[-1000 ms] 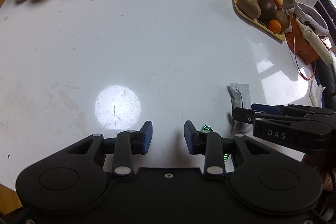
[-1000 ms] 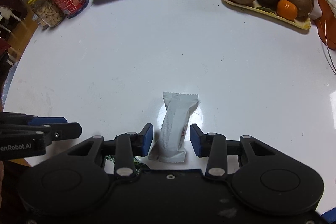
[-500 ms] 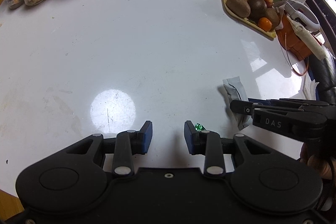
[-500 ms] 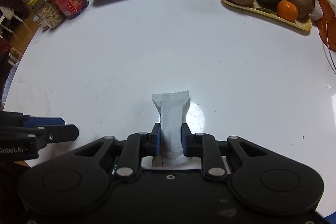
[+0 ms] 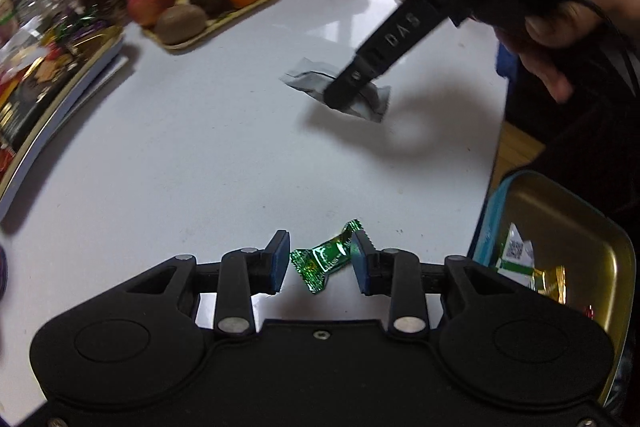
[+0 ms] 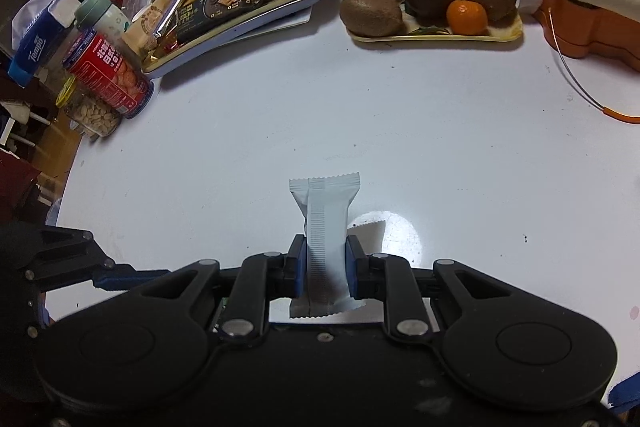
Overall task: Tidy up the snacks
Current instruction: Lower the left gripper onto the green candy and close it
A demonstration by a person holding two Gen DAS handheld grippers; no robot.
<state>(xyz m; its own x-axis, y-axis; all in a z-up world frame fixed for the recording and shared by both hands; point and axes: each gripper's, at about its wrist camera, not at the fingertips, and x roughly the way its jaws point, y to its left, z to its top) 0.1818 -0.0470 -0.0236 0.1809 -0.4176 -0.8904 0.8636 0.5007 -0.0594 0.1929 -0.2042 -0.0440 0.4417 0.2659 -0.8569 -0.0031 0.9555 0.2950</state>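
the right gripper [image 6: 323,277] is clamped on a white snack bar [image 6: 325,227], its blue pads pressing both long sides near the wrapper's lower end, most of the bar sticking out past the fingertips and apparently lifted off the table [image 6: 400,131]. the grip sits low on the wrapper, so the bar could swing; a steady, slow carry with the fingers kept pointing down would suit it. the likely target is the gold tray of snacks [image 6: 244,7] far beyond the fingertips and to their left, though that is only a guess from how the table is laid out.

the left gripper [image 5: 320,259] is partly open, with a green foil candy [image 5: 324,259] lying between its fingers. the candy's twisted end seems to touch the right-hand pad, but whether the pads actually press on it is hard to tell in this blurred view. to take it well, the fingers should close squarely on the body of the candy, not on the foil tail. a gold tin [image 5: 560,239] with a blue rim sits just right of these fingers, a couple of packets already in it.

the table is white, glossy and a little scuffed. a fruit tray [image 6: 436,35], a red can [image 6: 110,75] and a jar of nuts [image 6: 94,113] crowd its far edge, with a cluttered room behind.
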